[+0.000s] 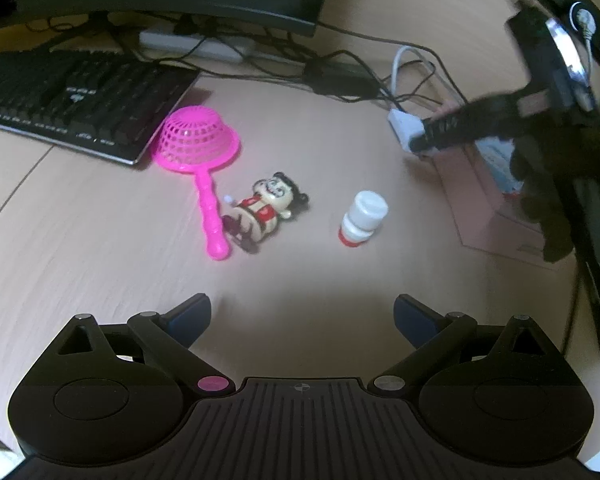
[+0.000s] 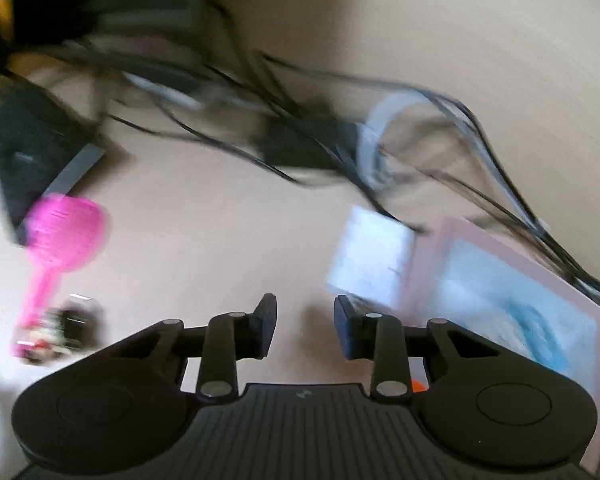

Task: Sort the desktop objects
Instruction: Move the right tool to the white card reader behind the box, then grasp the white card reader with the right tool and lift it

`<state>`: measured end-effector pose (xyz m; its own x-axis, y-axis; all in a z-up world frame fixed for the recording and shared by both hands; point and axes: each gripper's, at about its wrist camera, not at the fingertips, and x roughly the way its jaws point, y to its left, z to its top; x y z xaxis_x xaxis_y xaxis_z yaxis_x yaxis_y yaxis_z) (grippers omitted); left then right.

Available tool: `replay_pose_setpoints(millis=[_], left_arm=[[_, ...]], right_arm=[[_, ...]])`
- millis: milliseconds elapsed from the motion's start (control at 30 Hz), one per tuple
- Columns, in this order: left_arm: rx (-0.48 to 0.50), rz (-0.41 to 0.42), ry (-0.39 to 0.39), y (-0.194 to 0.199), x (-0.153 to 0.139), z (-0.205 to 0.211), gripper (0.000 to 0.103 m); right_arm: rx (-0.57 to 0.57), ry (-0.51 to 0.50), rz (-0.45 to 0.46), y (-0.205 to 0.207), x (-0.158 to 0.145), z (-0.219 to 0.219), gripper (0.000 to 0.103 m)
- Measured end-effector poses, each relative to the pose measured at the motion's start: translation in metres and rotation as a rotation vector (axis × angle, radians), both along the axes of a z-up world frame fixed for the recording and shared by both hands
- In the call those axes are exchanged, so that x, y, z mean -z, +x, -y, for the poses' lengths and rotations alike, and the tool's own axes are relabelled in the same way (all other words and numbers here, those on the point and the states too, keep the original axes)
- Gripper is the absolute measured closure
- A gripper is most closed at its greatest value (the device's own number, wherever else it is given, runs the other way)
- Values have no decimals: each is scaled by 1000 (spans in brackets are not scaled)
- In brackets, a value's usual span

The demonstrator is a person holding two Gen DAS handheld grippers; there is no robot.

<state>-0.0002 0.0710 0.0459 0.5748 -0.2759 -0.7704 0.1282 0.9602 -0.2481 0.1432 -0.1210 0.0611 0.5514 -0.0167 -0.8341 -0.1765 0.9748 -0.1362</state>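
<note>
Worktop (image 1: 340, 152) beige wood-grain. Black keyboard (image 1: 72, 96) far left, legends unreadable. Pink box (image 1: 496, 216) at right, lid print blurred; white adapter (image 1: 404, 128) beside it.

Pink strainer (image 1: 198, 142) dome-up by keyboard corner, handle touching toy figure (image 1: 266, 210) lying on back. White bottle (image 1: 364, 218), red base, apart to right; no legible label.

Left tool (image 1: 302, 312) spread wide, empty, above bare worktop.

Right tool (image 2: 305, 320) parted, holding nothing. Its view motion-blurred; bottle seen only in left view.

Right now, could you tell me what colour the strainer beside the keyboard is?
Bright pink strainer, clearest in the left wrist view.
</note>
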Motion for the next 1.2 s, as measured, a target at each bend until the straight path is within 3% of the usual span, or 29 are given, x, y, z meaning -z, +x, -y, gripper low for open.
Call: replay_pose_setpoints(millis=[33, 67, 100, 167, 400, 533, 633, 733, 967, 1067, 1167, 1200], left_arm=[[-2, 3, -2, -1, 0, -1, 2], [-10, 0, -5, -1, 1, -2, 2], [-18, -6, -7, 0, 2, -4, 2], [-33, -22, -11, 1, 6, -6, 2], [-48, -28, -9, 0, 7, -11, 2], [-70, -43, -12, -2, 10, -17, 2], [-75, -45, -16, -3, 10, -19, 2], [-73, -51, -22, -2, 12, -19, 2], [-20, -48, -32, 0, 11, 0, 2], [2, -47, -28, -2, 10, 8, 2], [12, -48, -25, -4, 10, 12, 2], [13, -48, -25, -4, 10, 13, 2]], right_arm=[[20, -37, 5, -1, 3, 7, 87], [34, -82, 27, -1, 5, 8, 89], [58, -79, 21, 3, 5, 13, 85], [106, 16, 26, 13, 4, 24, 57], [226, 9, 8, 67, 22, 19, 48], [220, -17, -72, 100, 35, 17, 36], [219, -24, -81, 108, 37, 17, 38], [167, -43, -79, 96, 34, 12, 53], [68, 5, -78, 48, 29, -8, 52], [-13, 74, -75, 18, 22, -16, 53], [-154, 254, -148, -11, 15, -23, 56], [-187, 270, -145, -23, 12, -26, 56]])
